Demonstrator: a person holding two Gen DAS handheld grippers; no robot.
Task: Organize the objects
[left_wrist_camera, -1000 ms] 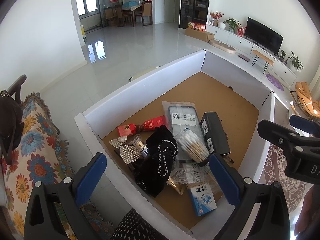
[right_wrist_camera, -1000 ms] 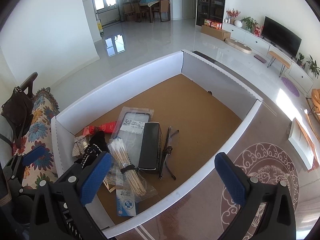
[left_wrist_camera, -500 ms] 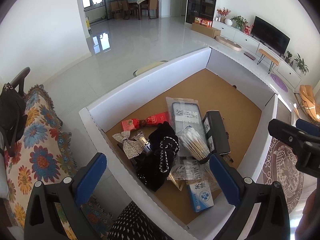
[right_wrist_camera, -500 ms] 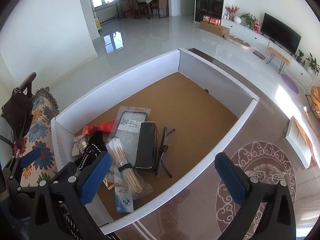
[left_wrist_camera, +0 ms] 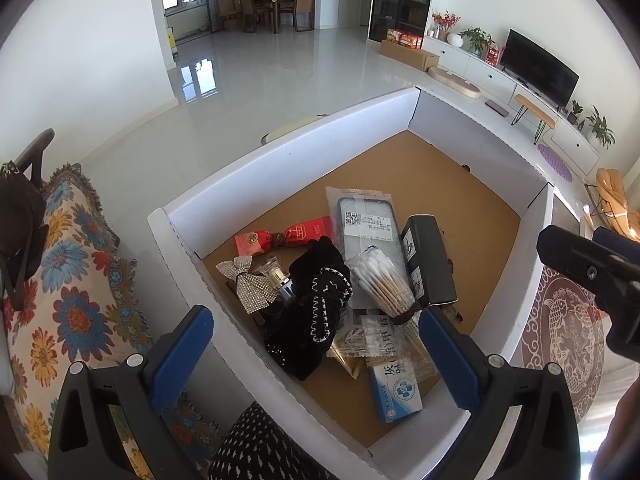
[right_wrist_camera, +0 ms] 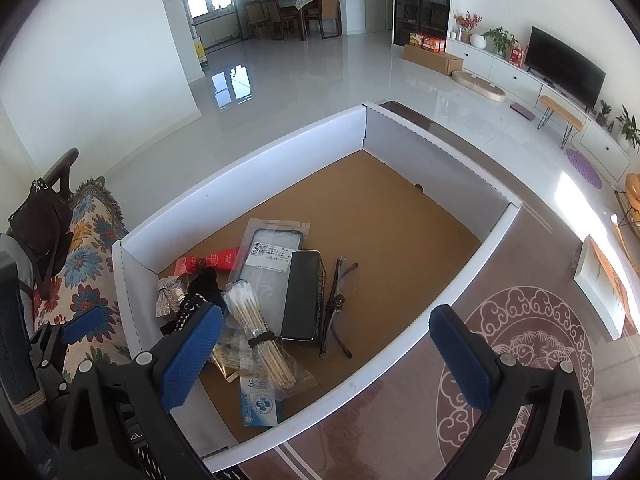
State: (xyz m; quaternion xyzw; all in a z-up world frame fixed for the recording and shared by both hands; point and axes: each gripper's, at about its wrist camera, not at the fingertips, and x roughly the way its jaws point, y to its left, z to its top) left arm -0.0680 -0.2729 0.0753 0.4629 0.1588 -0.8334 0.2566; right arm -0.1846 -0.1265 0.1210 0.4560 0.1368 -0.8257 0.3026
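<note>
Hovering wide-apart left hand-held gripper (left_wrist_camera: 316, 354), right hand-held gripper (right_wrist_camera: 326, 350) likewise, cork-floored white box (right_wrist_camera: 256, 168), glossy tiled living room.

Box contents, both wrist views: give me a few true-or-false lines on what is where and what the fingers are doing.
1. Both grippers hold nothing. True: the left gripper and right gripper are open above the box.
2. The cotton swabs lie in the far right corner. False: they sit in the near pile; the far floor is bare.
3. The glasses lie beside the black case. True.
4. The phone case packet is outside the box. False: it lies inside.
5. The blue-and-white carton stands upright. False: it lies flat.
</note>
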